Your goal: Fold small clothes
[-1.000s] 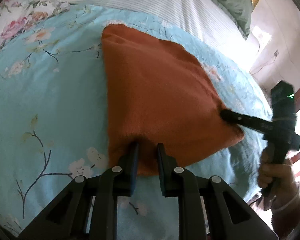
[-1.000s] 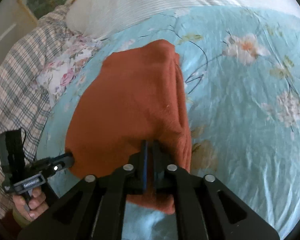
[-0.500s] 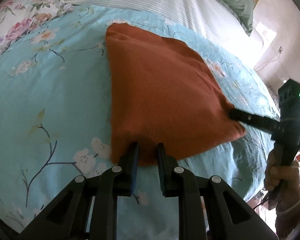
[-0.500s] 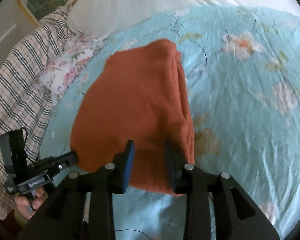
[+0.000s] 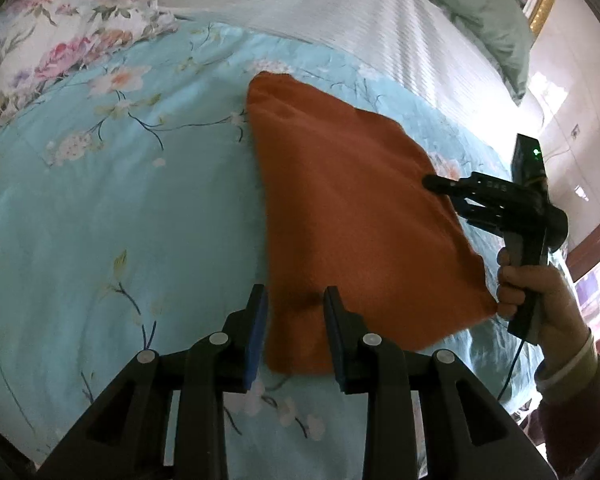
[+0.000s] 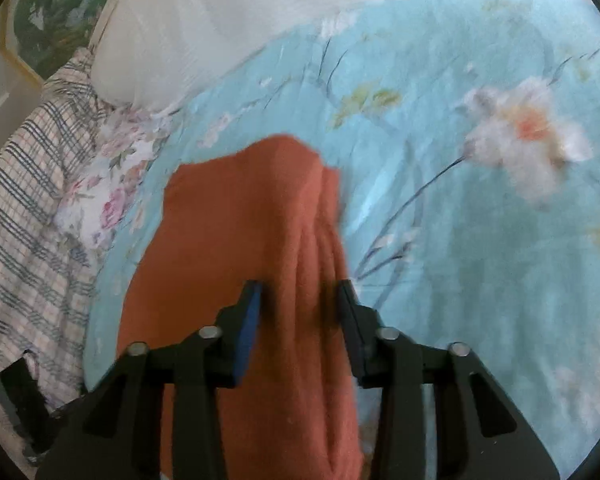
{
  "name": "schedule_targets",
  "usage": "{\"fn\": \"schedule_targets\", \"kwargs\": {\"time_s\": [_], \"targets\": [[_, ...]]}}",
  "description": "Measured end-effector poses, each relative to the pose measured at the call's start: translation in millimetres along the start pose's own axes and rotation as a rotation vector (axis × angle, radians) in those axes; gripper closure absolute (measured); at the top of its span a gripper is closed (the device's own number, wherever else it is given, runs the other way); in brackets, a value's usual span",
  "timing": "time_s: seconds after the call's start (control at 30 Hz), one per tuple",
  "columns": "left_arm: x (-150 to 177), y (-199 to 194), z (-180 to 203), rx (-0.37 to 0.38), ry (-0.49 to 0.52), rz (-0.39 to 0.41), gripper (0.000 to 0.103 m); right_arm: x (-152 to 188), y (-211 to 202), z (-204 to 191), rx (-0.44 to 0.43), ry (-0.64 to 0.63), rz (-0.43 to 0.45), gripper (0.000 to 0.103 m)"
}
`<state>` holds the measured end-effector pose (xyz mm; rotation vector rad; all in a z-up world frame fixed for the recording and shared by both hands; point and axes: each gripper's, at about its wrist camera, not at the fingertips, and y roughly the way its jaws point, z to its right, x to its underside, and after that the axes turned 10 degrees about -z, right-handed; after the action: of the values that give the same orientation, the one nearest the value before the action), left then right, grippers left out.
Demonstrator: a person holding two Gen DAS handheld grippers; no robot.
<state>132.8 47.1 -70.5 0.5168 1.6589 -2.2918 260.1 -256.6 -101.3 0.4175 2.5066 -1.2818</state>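
On the far left of my left-hand camera, a rose-printed pillow [image 5: 40,40] sits at the head of the bed, and below it a pale blue flowered quilt [image 5: 120,220] covers most of the view. Further along is my left gripper [image 5: 296,296]. Its jaws have just been opening and now stand a modest way apart, with the near corner of the folded orange garment [image 5: 352,220] between them but the blue pads [image 5: 256,340] clear of the cloth, so nothing is held. The garment lies flat on the quilt, running away from that corner towards a white striped sheet [image 5: 340,12] and a green pillow [image 5: 480,8]. At the garment's right edge I see my right gripper [image 5: 430,182] side-on, its tip at the cloth, with the right hand [image 5: 540,292] around the handle. From the right-hand camera – a blurred picture – a plaid cloth [image 6: 28,200] lies at the left, and the garment runs up the middle with a lengthwise ridge. That gripper's jaws have just been closing; they straddle the ridge without pressing it.
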Motion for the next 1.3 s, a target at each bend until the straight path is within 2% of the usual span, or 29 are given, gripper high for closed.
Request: {"fn": "schedule_targets", "kwargs": {"time_s": [0.03,0.1,0.17,0.3,0.43,0.6,0.67,0.73,0.8,0.9,0.97,1.0,1.13,1.3], "targets": [[-2,1,1,-0.005,0.003,-0.004,0.074,3,-8,-3,0.011,-0.011,0.031,0.087],[-2,1,4,-0.009,0.021,0.001,0.074,9,-19,-1,0.031,0.001,0.074,0.089],[-3,6,7,-0.023,0.033,-0.007,0.073,9,-14,6,0.071,0.005,0.062,0.092],[-5,20,3,-0.024,0.020,-0.045,0.065,12,0,13,0.072,0.021,0.025,0.092],[-5,20,2,-0.036,0.011,-0.047,0.060,12,-8,1,0.116,-0.013,0.029,0.091],[0,12,7,-0.063,0.012,-0.043,0.061,28,-34,-13,0.106,-0.036,0.061,0.090],[4,8,11,-0.084,0.022,-0.038,0.060,40,-50,-21,0.101,-0.056,0.078,0.083],[8,5,13,-0.099,0.031,-0.033,0.055,55,-63,-29,0.094,-0.072,0.093,0.054],[12,0,14,-0.107,0.029,-0.025,0.044,70,-74,-35,0.091,-0.091,0.101,0.050],[21,-6,15,-0.115,0.026,-0.017,0.034,88,-81,-42,0.086,-0.102,0.092,0.050],[26,-9,15,-0.129,0.028,-0.014,0.032,104,-82,-47,0.101,-0.117,0.077,0.050],[29,-10,15,-0.140,0.033,-0.012,0.031,114,-83,-50,0.117,-0.129,0.074,0.047],[43,-12,13,-0.197,0.036,-0.012,0.025,153,-86,-58,0.183,-0.172,0.072,0.023],[62,-16,14,-0.274,0.057,-0.012,0.022,185,-82,-63,0.224,-0.220,0.005,0.012]]}}
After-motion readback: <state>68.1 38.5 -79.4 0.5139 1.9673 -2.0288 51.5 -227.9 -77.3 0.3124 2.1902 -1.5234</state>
